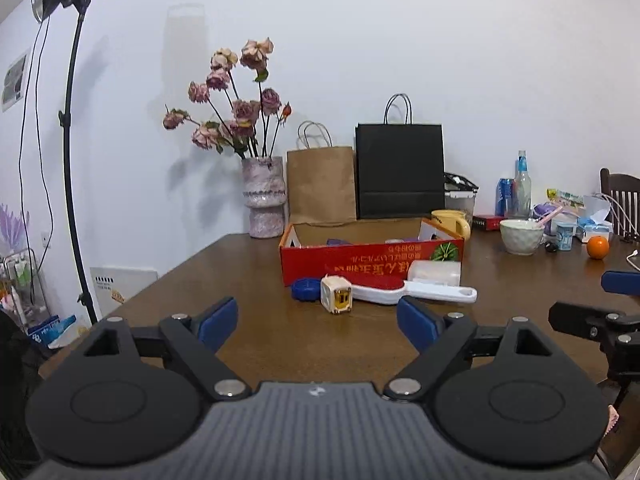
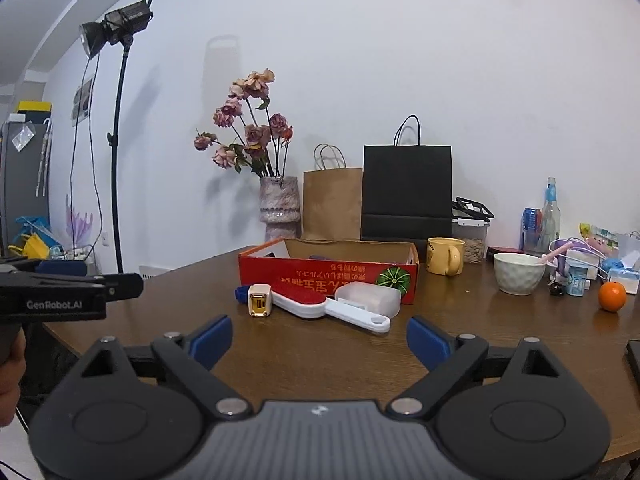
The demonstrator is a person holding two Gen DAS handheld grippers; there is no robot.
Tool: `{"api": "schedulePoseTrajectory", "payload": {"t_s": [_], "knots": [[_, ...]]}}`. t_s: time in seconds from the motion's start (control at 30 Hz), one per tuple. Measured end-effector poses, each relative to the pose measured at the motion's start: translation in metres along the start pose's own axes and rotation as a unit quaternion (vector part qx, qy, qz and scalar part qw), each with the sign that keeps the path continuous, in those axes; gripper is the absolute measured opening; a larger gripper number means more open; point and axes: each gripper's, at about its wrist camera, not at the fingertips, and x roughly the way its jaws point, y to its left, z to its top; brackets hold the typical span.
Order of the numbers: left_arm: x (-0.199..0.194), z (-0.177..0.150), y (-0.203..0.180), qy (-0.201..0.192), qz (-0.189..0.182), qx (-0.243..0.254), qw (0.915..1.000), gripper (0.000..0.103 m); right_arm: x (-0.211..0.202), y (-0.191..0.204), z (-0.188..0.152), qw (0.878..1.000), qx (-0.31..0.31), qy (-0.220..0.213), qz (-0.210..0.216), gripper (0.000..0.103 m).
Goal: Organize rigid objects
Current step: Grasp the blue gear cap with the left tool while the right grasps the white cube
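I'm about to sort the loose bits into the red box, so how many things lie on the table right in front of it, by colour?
Blue: 1, the round cap
White and gold: 1, the cube
White and red: 1, the brush
Translucent white: 1, the lidded case
Total: 4

White wall (image 1: pixel 400 20), brown wooden table (image 1: pixel 248 340), studio light (image 2: pixel 116 26)

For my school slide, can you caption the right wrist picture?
Open right gripper faces a lint brush, white cube and red box.
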Motion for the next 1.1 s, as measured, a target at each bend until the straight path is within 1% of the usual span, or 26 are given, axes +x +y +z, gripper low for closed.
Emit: {"api": "schedulePoseTrajectory", "payload": {"t_s": [0.17,0.33,0.37,0.57,0.67,0.73,0.83,0.9,1.0,1.03,1.07,1.1], "knots": [[0.016,-0.007,0.010,0.022,0.013,-0.007,0.9996,0.088,0.022,0.001,0.001,1.000,0.009,0.019,0.011,0.092],[0.043,-0.007,0.029,0.043,0.041,-0.014,0.9981,0.088,0.064,0.011,0.013,0.999,0.003,0.043,0.033,0.092],[0.051,-0.005,0.034,0.048,0.046,-0.013,0.9977,0.088,0.075,0.014,0.016,0.998,0.001,0.050,0.039,0.090],[0.101,0.002,0.056,0.069,0.043,0.010,0.9966,0.088,0.159,0.034,0.036,0.994,-0.008,0.096,0.060,0.079],[0.127,0.005,0.069,0.077,0.043,0.007,0.9960,0.088,0.208,0.043,0.042,0.990,-0.007,0.120,0.068,0.074],[0.143,0.007,0.078,0.087,0.042,0.000,0.9953,0.088,0.237,0.048,0.044,0.989,-0.007,0.132,0.072,0.073],[0.171,0.011,0.088,0.106,0.031,-0.011,0.9938,0.088,0.274,0.057,0.044,0.986,-0.010,0.146,0.077,0.069],[0.190,0.011,0.091,0.119,0.019,-0.006,0.9927,0.088,0.295,0.064,0.044,0.985,-0.018,0.157,0.072,0.062],[0.209,0.011,0.092,0.127,0.014,-0.002,0.9918,0.088,0.316,0.072,0.042,0.983,-0.030,0.170,0.062,0.042],[0.215,0.011,0.092,0.130,0.011,-0.002,0.9914,0.088,0.320,0.071,0.041,0.983,-0.030,0.172,0.060,0.040],[0.222,0.012,0.091,0.133,0.005,-0.003,0.9911,0.088,0.324,0.071,0.040,0.982,-0.028,0.177,0.062,0.034],[0.228,0.012,0.090,0.137,0.000,-0.003,0.9906,0.088,0.326,0.070,0.039,0.981,-0.024,0.179,0.066,0.031]]}}
